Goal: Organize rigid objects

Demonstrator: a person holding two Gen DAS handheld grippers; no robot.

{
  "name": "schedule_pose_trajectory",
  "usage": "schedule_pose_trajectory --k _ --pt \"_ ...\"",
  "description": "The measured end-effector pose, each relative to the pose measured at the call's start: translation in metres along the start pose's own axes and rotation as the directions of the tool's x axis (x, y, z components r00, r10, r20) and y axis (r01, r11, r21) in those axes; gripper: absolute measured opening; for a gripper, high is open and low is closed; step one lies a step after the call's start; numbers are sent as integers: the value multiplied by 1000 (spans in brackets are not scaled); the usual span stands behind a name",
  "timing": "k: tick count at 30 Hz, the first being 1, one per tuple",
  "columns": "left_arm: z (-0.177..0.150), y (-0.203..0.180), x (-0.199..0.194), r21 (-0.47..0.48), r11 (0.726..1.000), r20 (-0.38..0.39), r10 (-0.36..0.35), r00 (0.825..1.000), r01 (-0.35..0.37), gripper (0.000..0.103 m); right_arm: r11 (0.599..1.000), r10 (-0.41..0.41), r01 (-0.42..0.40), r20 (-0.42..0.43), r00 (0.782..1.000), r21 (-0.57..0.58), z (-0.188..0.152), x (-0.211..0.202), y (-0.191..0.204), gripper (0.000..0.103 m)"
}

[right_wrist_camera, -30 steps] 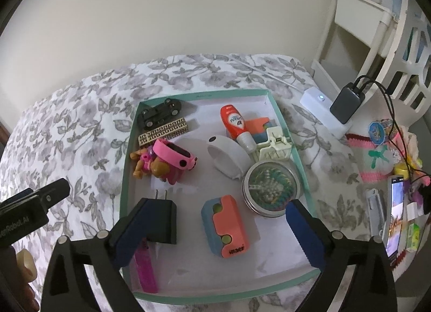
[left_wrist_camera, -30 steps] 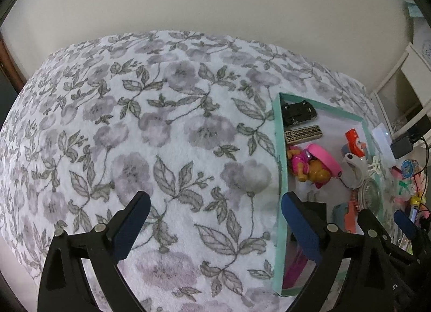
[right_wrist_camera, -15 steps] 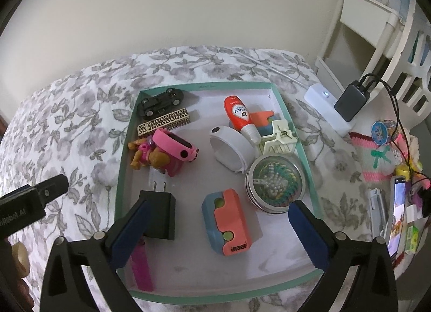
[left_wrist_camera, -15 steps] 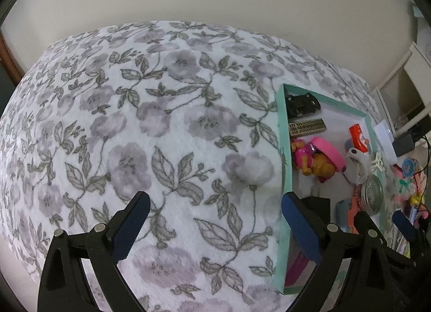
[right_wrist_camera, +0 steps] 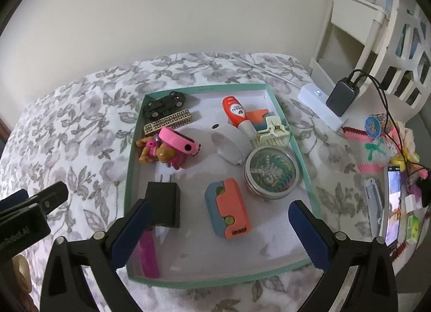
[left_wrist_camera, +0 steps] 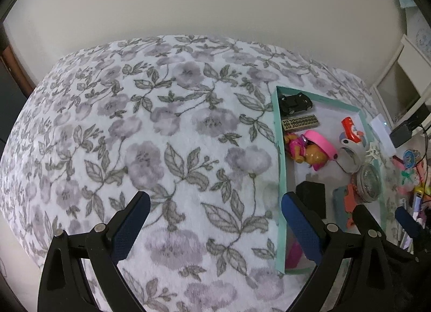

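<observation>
right gripper (right_wrist_camera: 218,225) hovered over the teal tray (right_wrist_camera: 304,161), jaws wide, empty. left gripper (left_wrist_camera: 214,220) hung over the fuzzy floral blanket (left_wrist_camera: 161,137), also wide, empty. in the tray: black boxy charger (right_wrist_camera: 164,204), orange-blue case (right_wrist_camera: 229,212), round tin (right_wrist_camera: 272,174), toy car (right_wrist_camera: 164,104).

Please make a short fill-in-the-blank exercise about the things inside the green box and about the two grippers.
1. The black toy car lies in the box's far-left ____.
2. Both the left gripper and the right gripper are ____.
3. The round tin has a clear ____.

Missing words: corner; open; lid
</observation>
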State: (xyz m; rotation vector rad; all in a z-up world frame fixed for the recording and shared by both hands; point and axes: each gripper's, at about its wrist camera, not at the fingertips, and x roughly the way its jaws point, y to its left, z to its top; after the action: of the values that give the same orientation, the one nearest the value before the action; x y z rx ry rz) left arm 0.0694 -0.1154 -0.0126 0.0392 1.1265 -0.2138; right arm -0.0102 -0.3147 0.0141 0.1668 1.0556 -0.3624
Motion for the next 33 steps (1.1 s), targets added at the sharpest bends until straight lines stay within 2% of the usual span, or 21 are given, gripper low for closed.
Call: schedule_pose_trajectory --k 6,12,16,21,26,33 --pt "-16 5 -13 -4 1000 -2 1 1000 -1 98 1000 15 -14 24 1000 -6 -16 -17 2 103" --pt "-35 4 -23 48 997 5 63 998 -63 98 999 18 -16 46 999 -28 -31 -33 7 103" --pt "-46 7 -33 62 997 17 50 999 -51 98 999 18 -17 38 999 -30 -43 -39 7 103" --pt "-57 12 -40 67 994 36 85 996 -87 98 999 26 -25 28 999 -28 -55 -42 5 103" --pt "-65 18 -42 61 994 30 84 996 -85 98 999 45 -44 25 999 -17 -65 -47 3 103" --pt "-72 23 -46 64 993 37 101 994 -104 98 999 34 -35 52 998 13 -69 -60 -4 103"
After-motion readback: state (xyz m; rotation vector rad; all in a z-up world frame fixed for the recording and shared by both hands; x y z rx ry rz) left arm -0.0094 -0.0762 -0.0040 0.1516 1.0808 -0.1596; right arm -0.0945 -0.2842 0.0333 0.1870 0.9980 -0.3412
